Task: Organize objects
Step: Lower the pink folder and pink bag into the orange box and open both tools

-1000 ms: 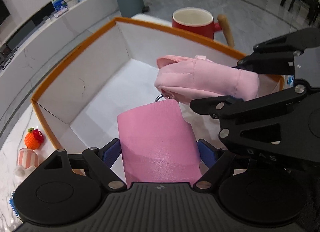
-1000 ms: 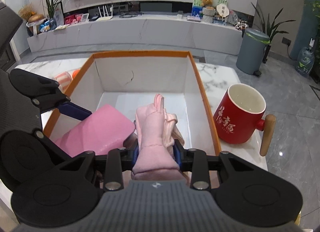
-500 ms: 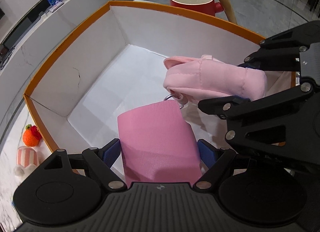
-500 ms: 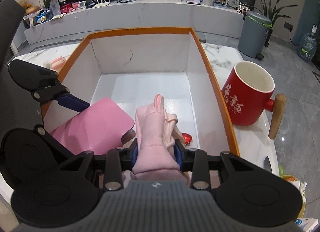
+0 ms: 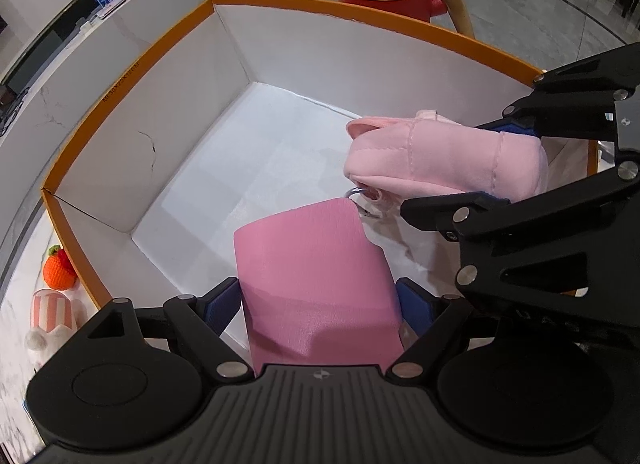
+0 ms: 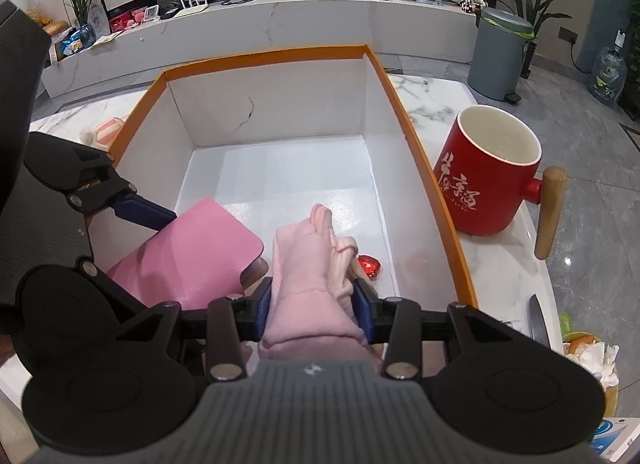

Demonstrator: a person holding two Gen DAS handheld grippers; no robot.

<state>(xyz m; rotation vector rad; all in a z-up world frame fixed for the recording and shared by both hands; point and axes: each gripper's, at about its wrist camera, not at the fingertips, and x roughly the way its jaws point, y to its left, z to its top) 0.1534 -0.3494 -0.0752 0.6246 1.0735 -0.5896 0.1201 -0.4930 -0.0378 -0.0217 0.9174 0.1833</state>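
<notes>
1. Target is the orange-rimmed white box [image 6: 420, 152] on the marble table [image 6: 432, 104] — both tongs are over its near end, each with a pink item between the pads.
2. Left tongs [image 5: 320, 304] are clamped on a flat pink leather-look pouch [image 5: 312, 264], blue pads pressed to both of its sides. The pouch is tilted down into the box; I cannot tell if its far edge touches the floor.
3. Right tongs [image 6: 316, 304] are at a pink plush toy [image 6: 312, 264] with a small metal ring under it. The jaws are opening, the toy is between them and the pads look close against the fabric — release is starting, not finished.
4. Already in the box: a small red shiny thing [image 6: 369, 266], foil-wrapped by the look of it, on the floor just beside the plush. Rest of the floor is bare.
5. Not packed yet, judging by where things lie: the orange knitted toy [image 5: 60, 272] and the pink-striped plush [image 5: 50, 312] on the table outside the box's left wall; the red mug [image 6: 492, 176] with a wooden handle just outside the right wall.
6. Progress — early to middle. One item in, two about to land, at least three on the table if they belong in the box.
7. Left to do: finish dropping the plush, set down the pouch, then fetch the outside items.
</notes>
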